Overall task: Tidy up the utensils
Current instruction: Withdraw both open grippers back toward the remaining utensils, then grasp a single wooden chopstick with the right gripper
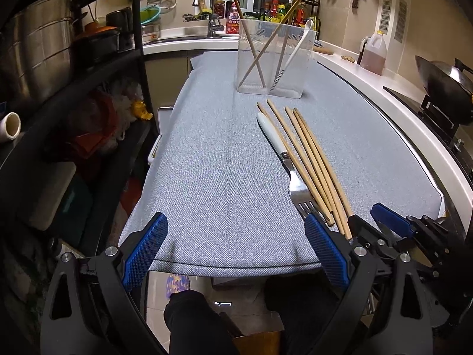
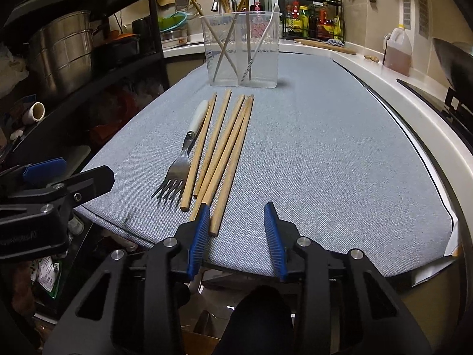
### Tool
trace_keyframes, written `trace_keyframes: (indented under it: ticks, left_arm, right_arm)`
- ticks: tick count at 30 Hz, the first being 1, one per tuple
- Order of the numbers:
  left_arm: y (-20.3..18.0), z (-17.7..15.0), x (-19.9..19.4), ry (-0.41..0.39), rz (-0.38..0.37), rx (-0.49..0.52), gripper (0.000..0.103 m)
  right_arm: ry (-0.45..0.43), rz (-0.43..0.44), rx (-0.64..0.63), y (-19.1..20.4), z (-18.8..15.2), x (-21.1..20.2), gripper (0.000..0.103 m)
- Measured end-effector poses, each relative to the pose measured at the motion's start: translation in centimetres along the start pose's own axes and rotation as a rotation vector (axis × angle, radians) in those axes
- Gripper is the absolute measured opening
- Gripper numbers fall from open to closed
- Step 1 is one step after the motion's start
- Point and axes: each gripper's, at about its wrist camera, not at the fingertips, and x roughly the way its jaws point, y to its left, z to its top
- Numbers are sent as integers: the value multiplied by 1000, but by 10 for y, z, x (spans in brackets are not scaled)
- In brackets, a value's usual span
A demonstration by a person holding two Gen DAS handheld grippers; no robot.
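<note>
- your right gripper (image 2: 238, 222) stands apart around the nearest chopstick's (image 2: 229, 174) end, not pinching.
- your left gripper (image 1: 236, 236) gapes empty.
- fork (image 2: 177, 167) lies at ten o'clock; the holder (image 2: 241, 50) at twelve.

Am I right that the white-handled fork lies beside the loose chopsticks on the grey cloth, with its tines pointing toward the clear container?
Not quite: in the right wrist view the fork does lie beside the chopsticks on the grey cloth, but its tines point away from the clear container, toward the cloth's near edge.
</note>
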Motion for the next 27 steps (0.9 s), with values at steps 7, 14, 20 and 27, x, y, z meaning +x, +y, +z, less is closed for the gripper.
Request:
trace_keyframes:
  ticks: [7, 14, 20, 27]
  left_arm:
    - [-8, 4, 12, 7, -31, 3, 91]
    - [-28, 3, 31, 36, -78, 17, 91]
    - [-39, -3, 43, 48, -21, 72, 91]
    - [-19, -2, 40, 42, 28, 42, 91]
  right_arm:
    - [-21, -32, -23, -6, 0, 2, 7]
    - [-33, -18, 36, -25, -3, -1, 7]
    - [-40, -3, 39, -27, -4, 0, 7]
    - [-45, 6, 51, -31, -4, 1, 7]
